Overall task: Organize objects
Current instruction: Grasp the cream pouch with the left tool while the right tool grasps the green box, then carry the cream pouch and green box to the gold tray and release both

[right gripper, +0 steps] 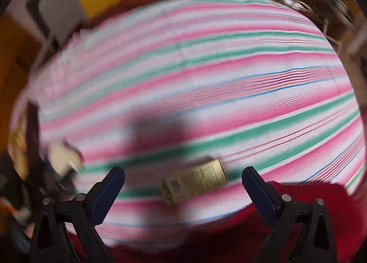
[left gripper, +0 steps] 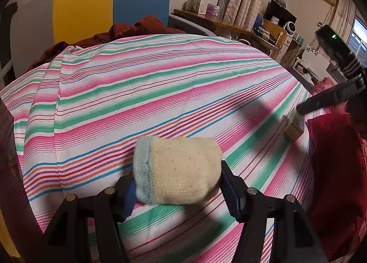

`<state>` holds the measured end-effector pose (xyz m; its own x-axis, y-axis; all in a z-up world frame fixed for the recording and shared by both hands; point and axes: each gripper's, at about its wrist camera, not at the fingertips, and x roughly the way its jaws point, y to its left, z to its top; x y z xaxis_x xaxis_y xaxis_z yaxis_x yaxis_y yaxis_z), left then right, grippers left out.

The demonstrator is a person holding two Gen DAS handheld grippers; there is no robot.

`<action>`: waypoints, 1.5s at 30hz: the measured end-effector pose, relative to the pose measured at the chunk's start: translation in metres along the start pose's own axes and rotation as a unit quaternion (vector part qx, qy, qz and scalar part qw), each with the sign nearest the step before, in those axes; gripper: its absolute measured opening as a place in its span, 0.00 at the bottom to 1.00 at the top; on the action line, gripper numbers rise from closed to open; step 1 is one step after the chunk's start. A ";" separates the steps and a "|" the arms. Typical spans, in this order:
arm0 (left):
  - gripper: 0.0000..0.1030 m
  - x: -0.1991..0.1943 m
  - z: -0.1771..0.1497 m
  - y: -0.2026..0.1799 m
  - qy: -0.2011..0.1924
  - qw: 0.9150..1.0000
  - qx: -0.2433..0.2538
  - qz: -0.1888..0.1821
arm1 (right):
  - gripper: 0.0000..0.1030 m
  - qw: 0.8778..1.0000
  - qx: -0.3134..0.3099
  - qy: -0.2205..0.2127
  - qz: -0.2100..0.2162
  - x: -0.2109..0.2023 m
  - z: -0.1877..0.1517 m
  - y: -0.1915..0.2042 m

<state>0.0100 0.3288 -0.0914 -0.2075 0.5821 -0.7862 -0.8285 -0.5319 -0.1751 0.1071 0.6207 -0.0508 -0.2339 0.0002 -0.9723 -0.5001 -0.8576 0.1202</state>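
Observation:
A rolled cream knit sock [left gripper: 181, 171] with a pale blue cuff sits between the blue pads of my left gripper [left gripper: 177, 192], which is shut on it just above the striped bedsheet [left gripper: 137, 93]. A small beige box [right gripper: 195, 181] lies on the sheet near its right edge. My right gripper [right gripper: 183, 172] points steeply down over the box with its jaws open wide, and neither pad touches it. The left wrist view shows the same box [left gripper: 293, 127] under the right gripper [left gripper: 302, 108]. The right wrist view is blurred, and the sock [right gripper: 62, 157] shows at its left edge.
A red cloth [left gripper: 335, 171] lies along the bed's right side, close to the box. A brown-red blanket [left gripper: 137, 29] is bunched at the far end before a yellow and blue headboard [left gripper: 110, 4]. A cluttered desk [left gripper: 229, 22] stands beyond the bed.

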 end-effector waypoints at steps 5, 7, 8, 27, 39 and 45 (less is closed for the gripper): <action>0.63 0.002 0.001 -0.001 0.002 1.000 0.003 0.004 | 1.00 0.994 -0.072 0.066 -0.048 0.030 0.002 0.016; 0.63 0.003 0.001 -0.002 0.002 1.000 0.006 0.006 | 1.00 0.991 -0.083 0.084 -0.061 0.040 0.002 0.018; 0.63 0.003 0.000 -0.003 0.001 1.000 0.009 0.008 | 1.00 0.990 -0.084 0.091 -0.063 0.045 0.002 0.017; 0.60 -0.077 0.004 -0.008 -0.077 0.996 0.015 0.042 | 0.73 0.991 -0.102 0.018 -0.083 0.016 -0.015 0.035; 0.60 -0.166 0.000 0.039 -0.142 0.979 -0.039 0.141 | 0.73 0.989 -0.111 -0.092 0.036 -0.018 -0.010 0.156; 0.60 -0.193 -0.014 0.072 -0.151 0.969 -0.071 0.185 | 0.73 0.980 -0.117 -0.126 0.103 -0.022 -0.014 0.220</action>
<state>-0.0024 0.1694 0.0388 -0.6368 0.4775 -0.6053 -0.5933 -0.8049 -0.0107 0.0140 0.4248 -0.0056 -0.5223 -0.0832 -0.8487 -0.2231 -0.9472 0.2302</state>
